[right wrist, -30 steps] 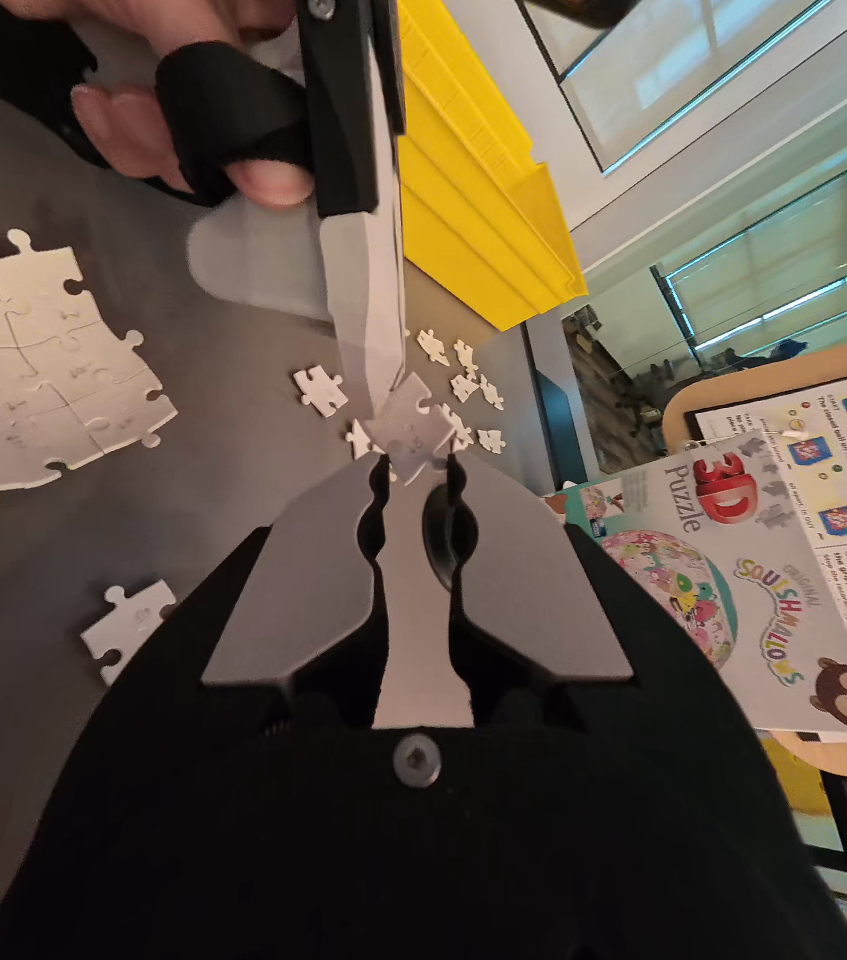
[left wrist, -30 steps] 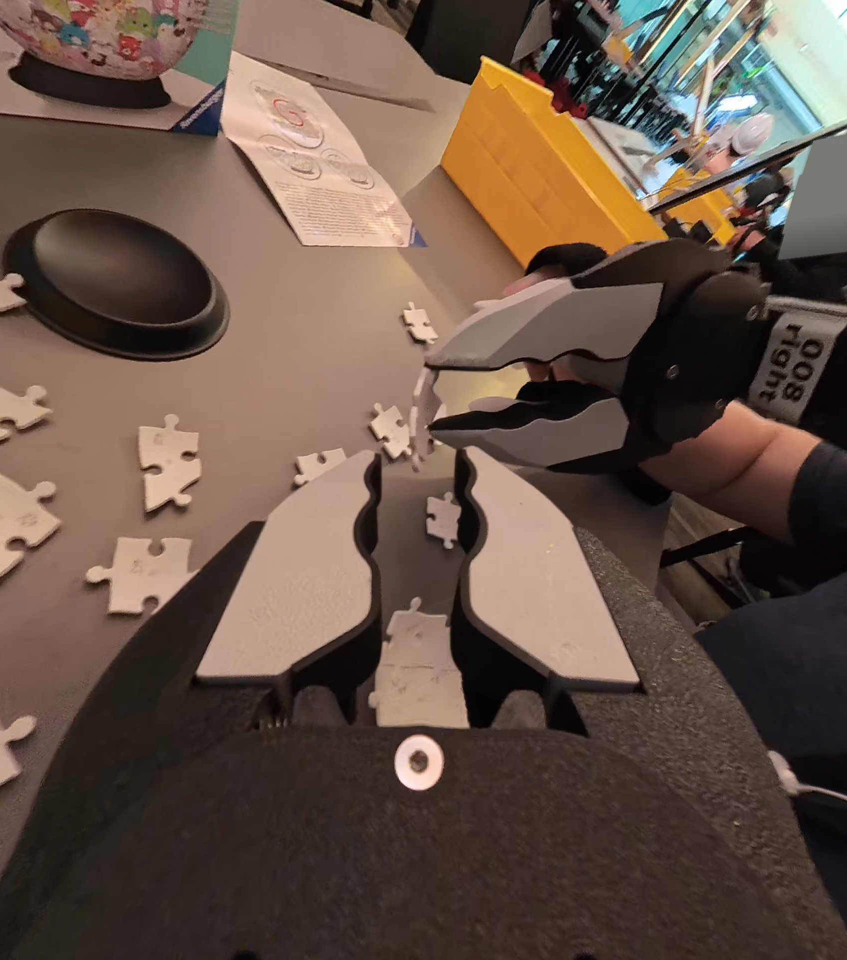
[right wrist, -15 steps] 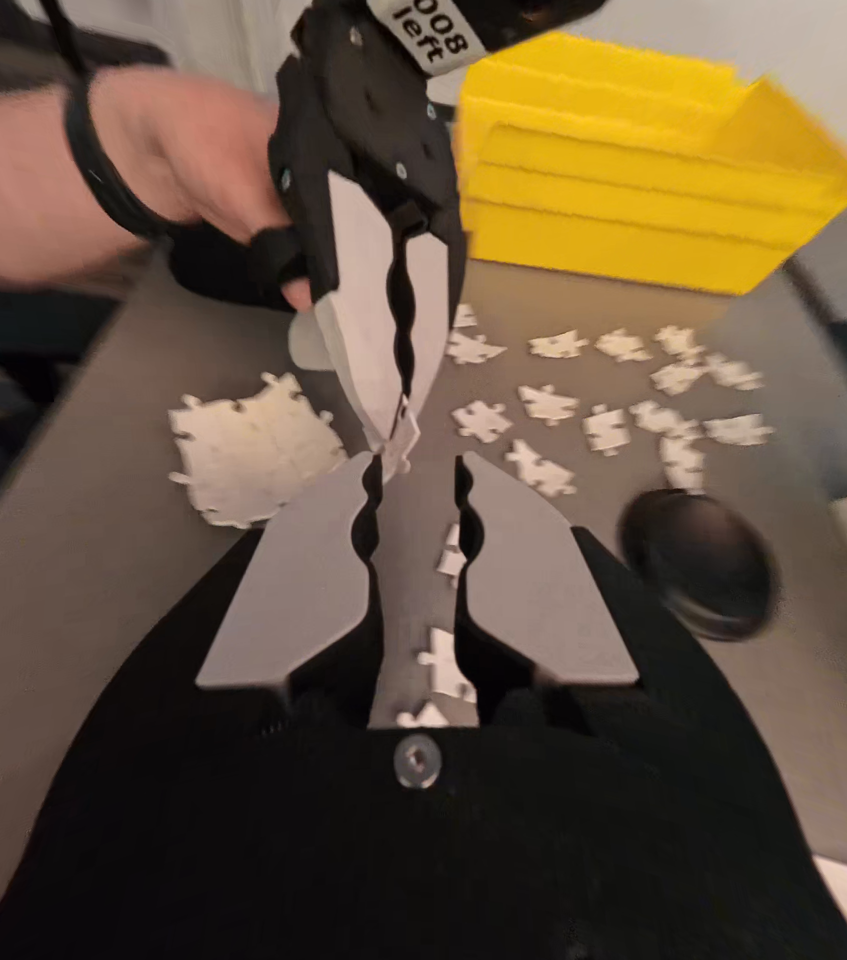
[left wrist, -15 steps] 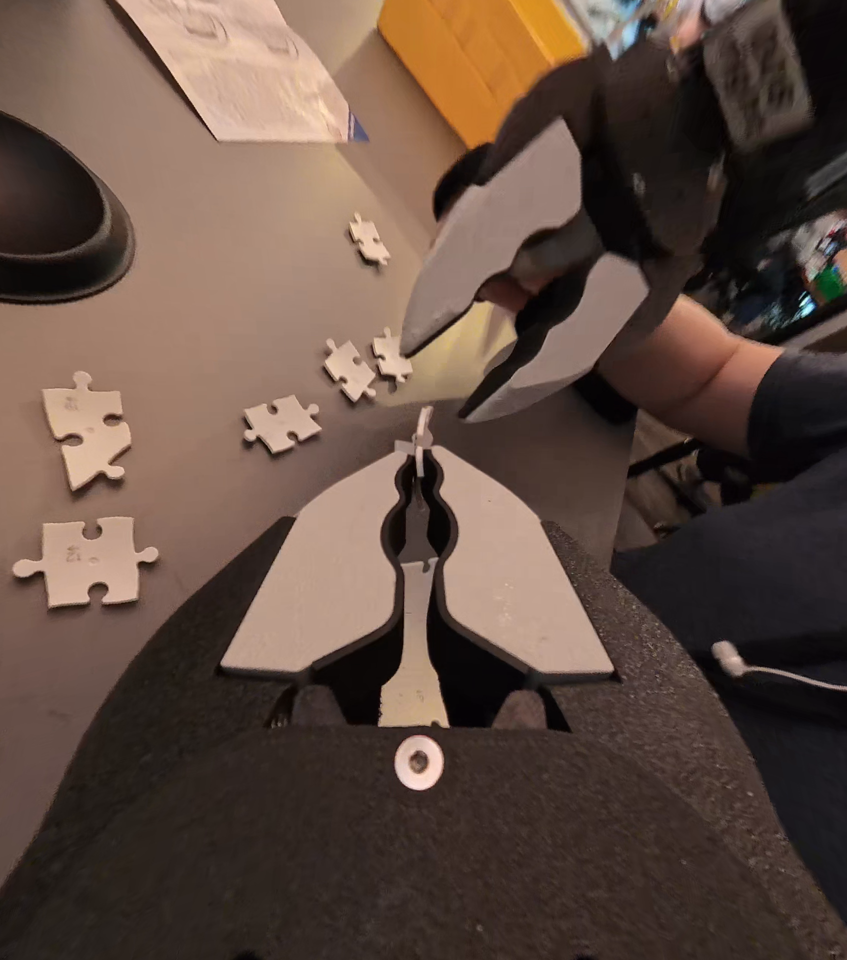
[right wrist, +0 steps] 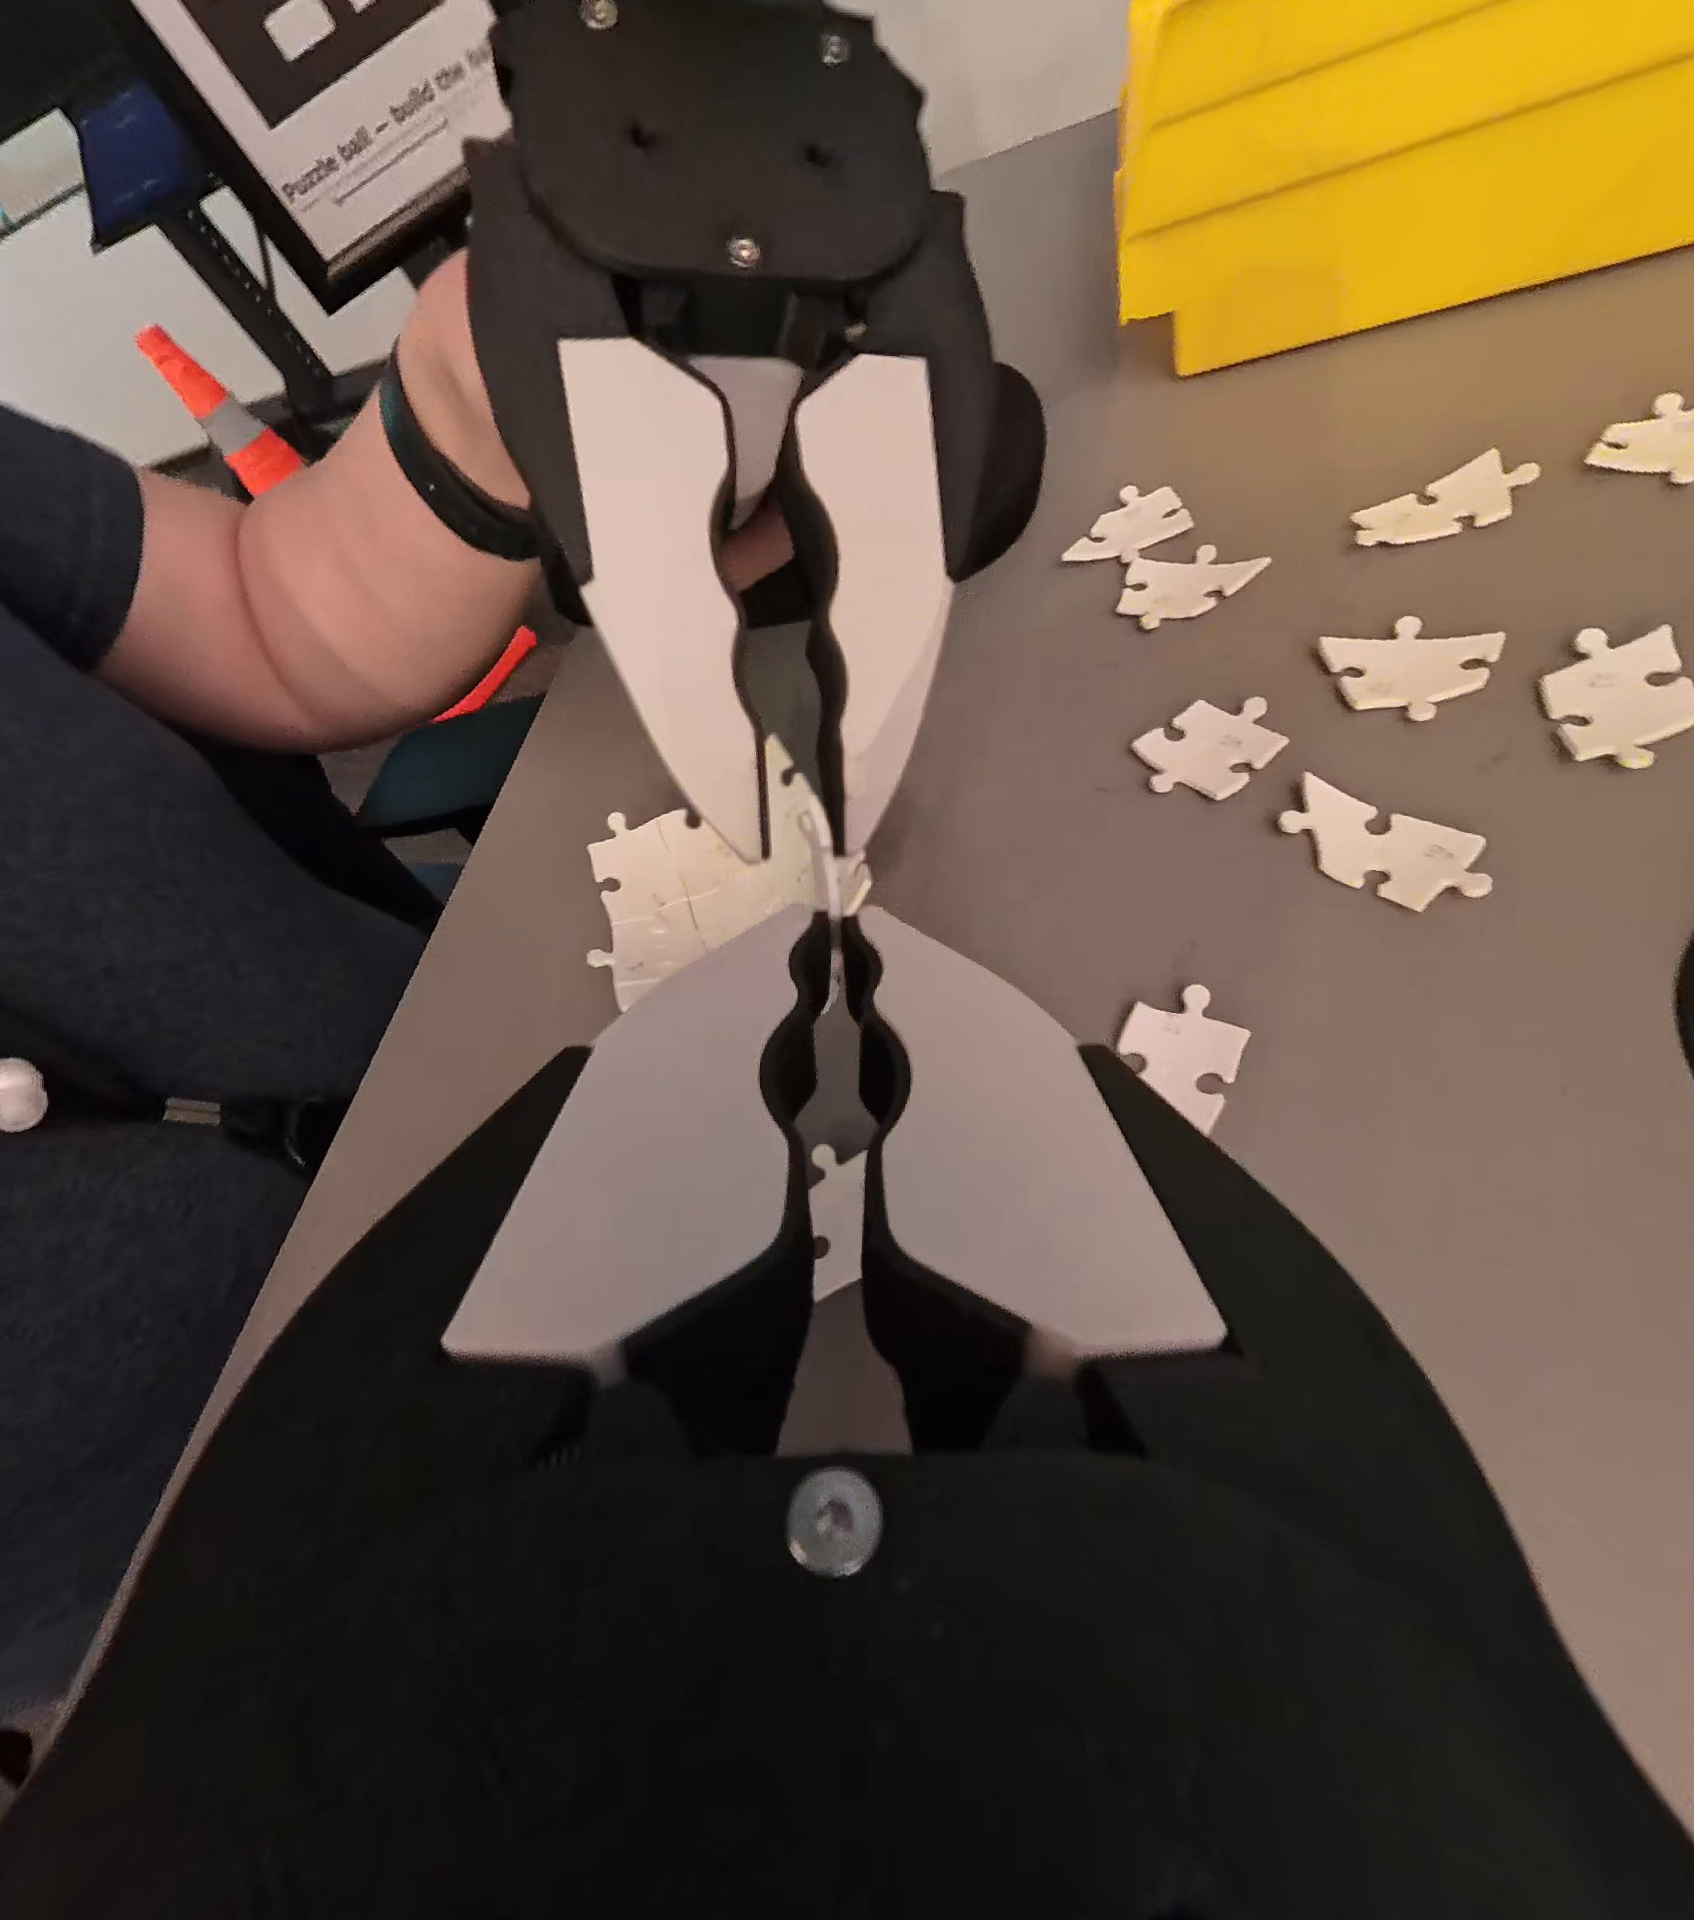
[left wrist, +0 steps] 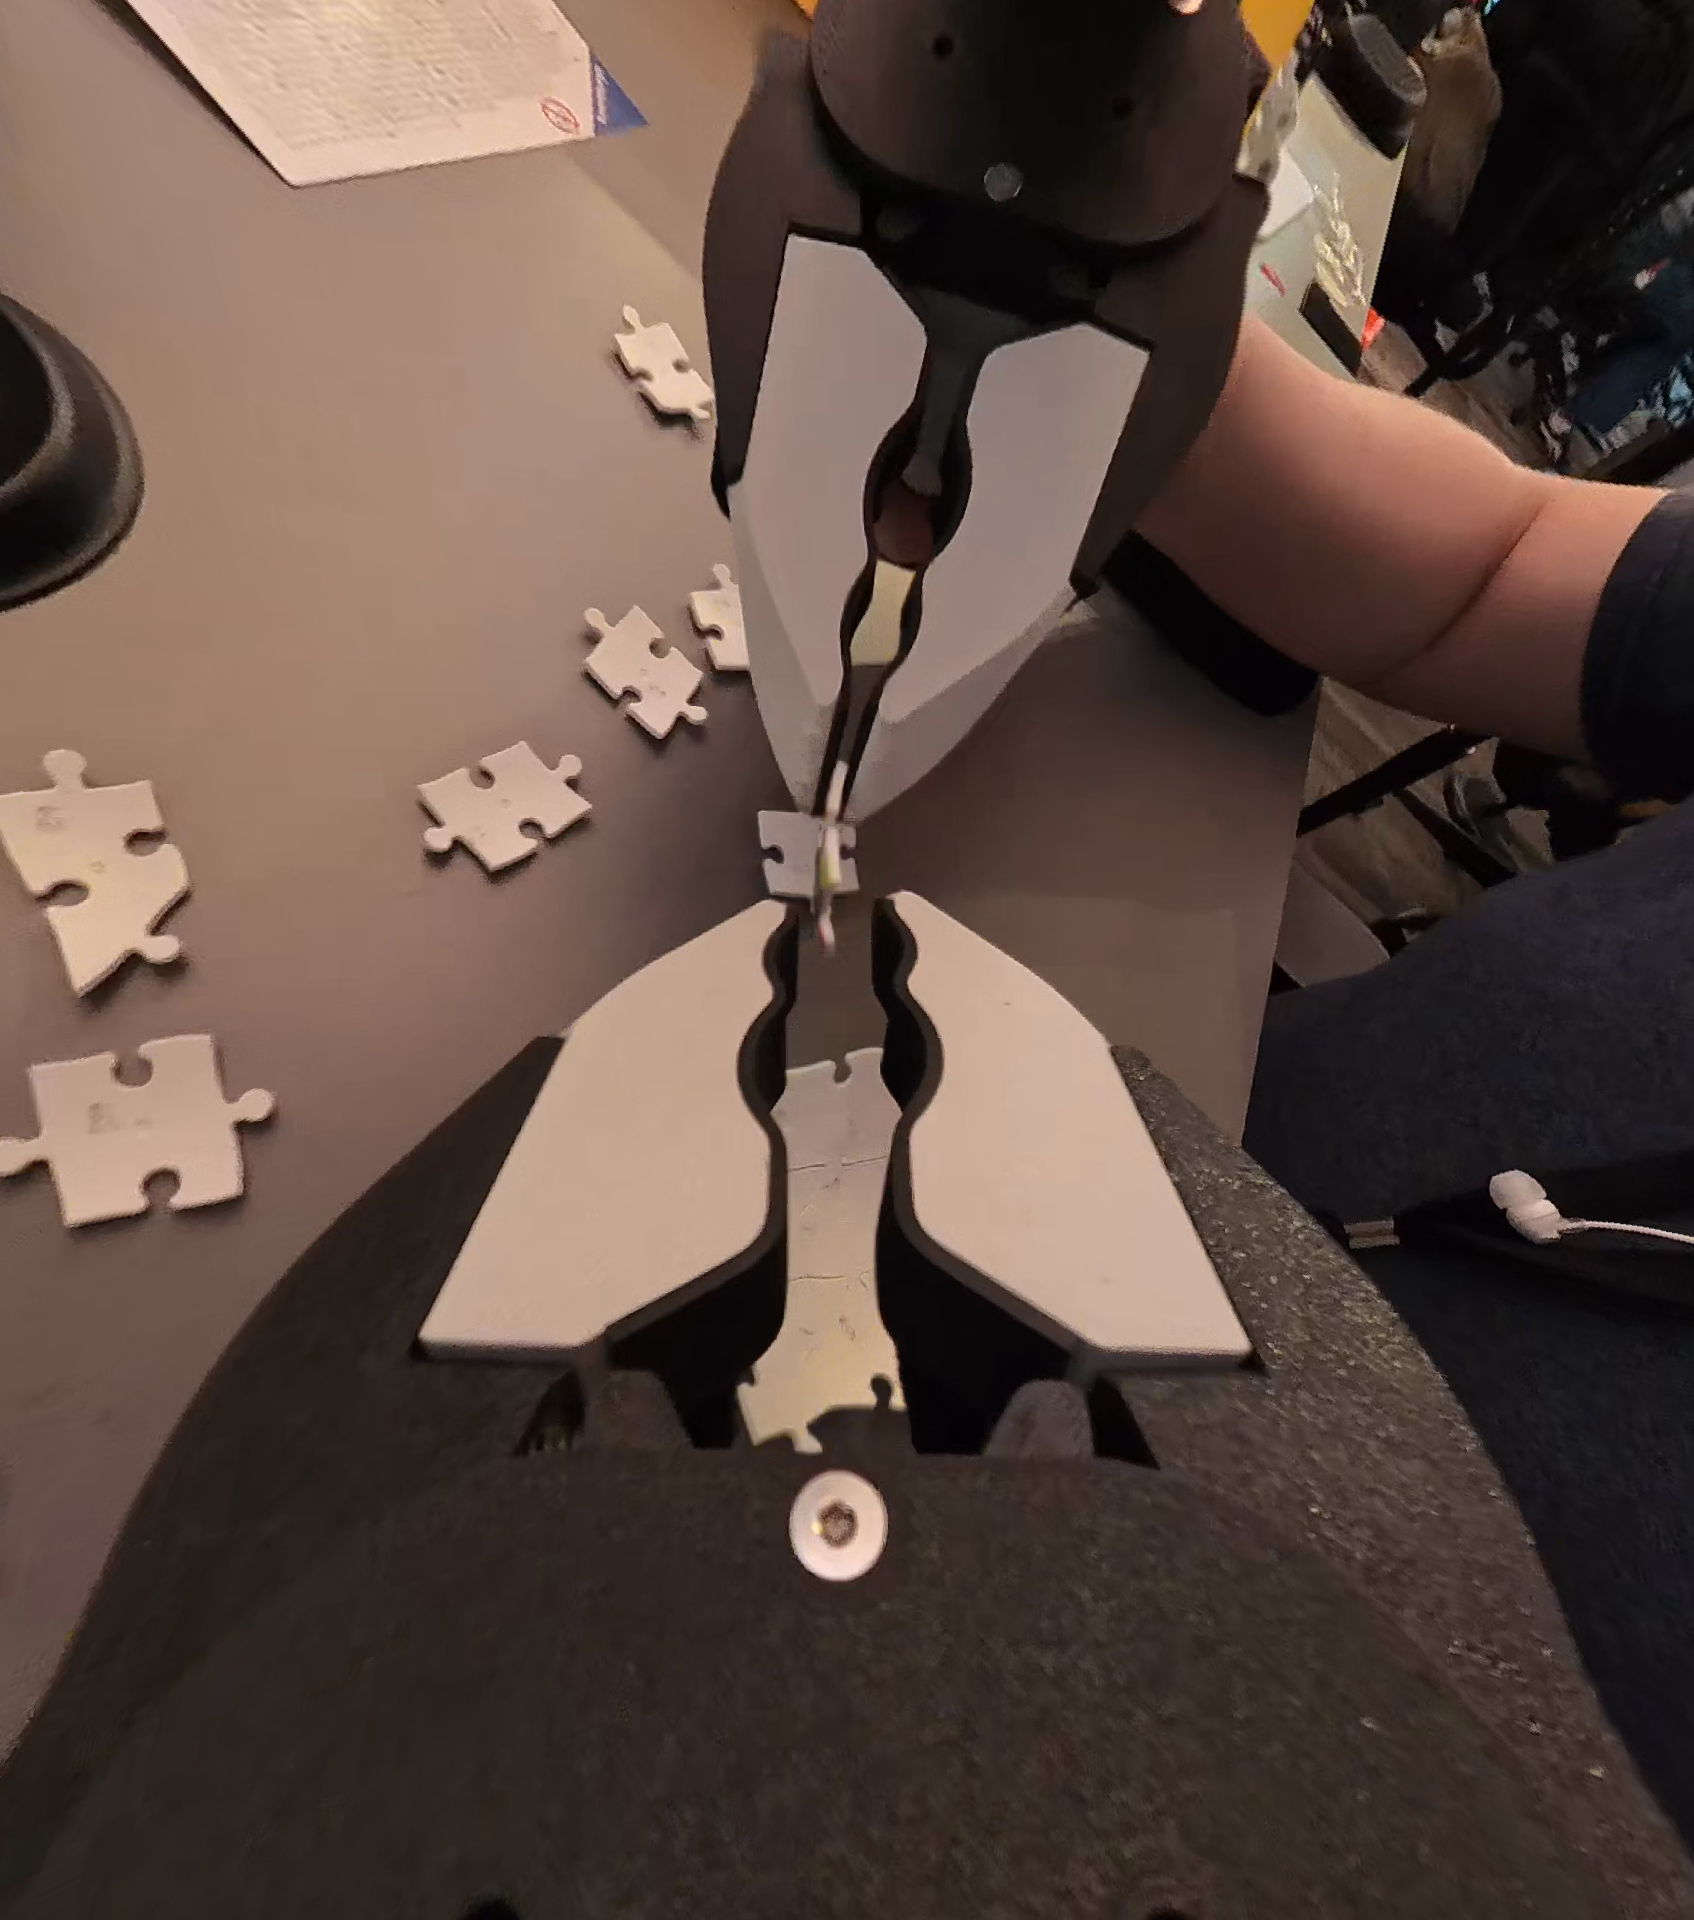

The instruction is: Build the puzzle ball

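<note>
Puzzle piece (left wrist: 827, 868) | right gripper (right wrist: 835, 920) pinching, tip-to-tip | left gripper (left wrist: 835, 906) seemingly parted

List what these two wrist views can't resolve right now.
- Puzzle piece in the right gripper: seen edge-on in both views, so its shape and printed side are unreadable.
- Assembled section: largely covered by the left gripper and its own gripper's fingers.
- Black stand: cut by the frame edge in both views.
- Numbers on loose pieces: too small to read.
</note>
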The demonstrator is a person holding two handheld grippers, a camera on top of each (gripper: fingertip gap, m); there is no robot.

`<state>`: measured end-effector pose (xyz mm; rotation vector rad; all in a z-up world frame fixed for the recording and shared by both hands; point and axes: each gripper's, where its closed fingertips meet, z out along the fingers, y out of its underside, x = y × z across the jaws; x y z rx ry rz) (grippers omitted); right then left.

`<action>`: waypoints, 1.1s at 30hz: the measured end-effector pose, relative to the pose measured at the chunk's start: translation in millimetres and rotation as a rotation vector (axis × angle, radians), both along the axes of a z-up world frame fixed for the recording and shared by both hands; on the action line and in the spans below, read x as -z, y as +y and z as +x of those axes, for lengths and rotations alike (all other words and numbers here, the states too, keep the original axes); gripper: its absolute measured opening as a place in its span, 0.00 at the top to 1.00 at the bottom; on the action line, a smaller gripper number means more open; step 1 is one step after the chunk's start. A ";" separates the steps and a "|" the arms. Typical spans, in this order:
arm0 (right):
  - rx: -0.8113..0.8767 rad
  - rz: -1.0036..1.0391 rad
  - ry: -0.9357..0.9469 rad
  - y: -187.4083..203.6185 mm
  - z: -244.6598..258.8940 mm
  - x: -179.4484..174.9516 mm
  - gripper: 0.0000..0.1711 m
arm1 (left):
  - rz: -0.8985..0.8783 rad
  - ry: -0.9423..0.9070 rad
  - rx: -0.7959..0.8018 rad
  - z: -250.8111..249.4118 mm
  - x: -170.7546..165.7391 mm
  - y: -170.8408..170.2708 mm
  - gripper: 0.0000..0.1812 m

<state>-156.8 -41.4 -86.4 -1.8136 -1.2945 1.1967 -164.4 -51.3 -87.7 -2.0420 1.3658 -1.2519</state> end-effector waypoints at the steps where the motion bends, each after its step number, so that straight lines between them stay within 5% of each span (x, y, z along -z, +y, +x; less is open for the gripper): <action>1: 0.015 -0.012 0.012 2.2 0.6 -0.6 0.98 | -0.006 -0.016 -0.014 -2.7 -1.4 1.4 0.93; 21: 0.082 -0.146 0.165 7.3 -12.4 -16.7 0.98 | -0.054 -0.131 -0.080 -3.4 -4.2 6.6 0.95; 31: 0.014 -0.078 0.045 -5.1 -15.4 -6.0 0.91 | -0.082 -0.033 0.019 -6.8 7.1 -10.1 0.99; 33: -0.010 -0.063 0.004 -9.9 -18.7 -0.1 0.97 | -0.074 0.001 0.033 -6.7 11.7 -11.5 0.99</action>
